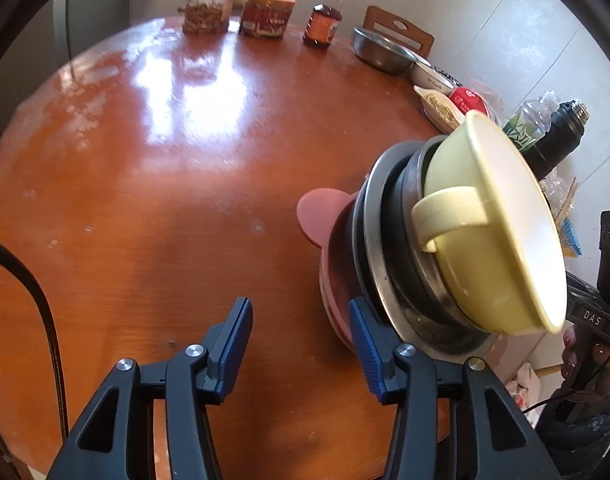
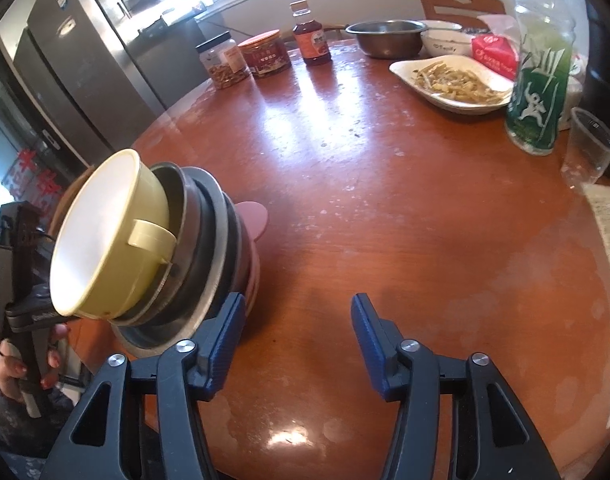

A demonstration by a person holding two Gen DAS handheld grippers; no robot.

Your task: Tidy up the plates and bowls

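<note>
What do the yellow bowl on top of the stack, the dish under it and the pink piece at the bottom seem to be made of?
Yellow bowl: probably plastic or melamine; smooth, opaque, softly glossy, with a moulded handle. The dish under it: looks like stainless steel, going by its grey rim with a dull metallic shine. Pink piece at the bottom: matte with rounded ear-like tabs, possibly silicone or plastic; the views cannot settle which.

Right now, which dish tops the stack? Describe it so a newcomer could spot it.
On the round wooden table, find the stack of dishes at its near edge. The top piece is the yellow bowl: the only pale yellow one, white inside, with a small side handle.
</note>
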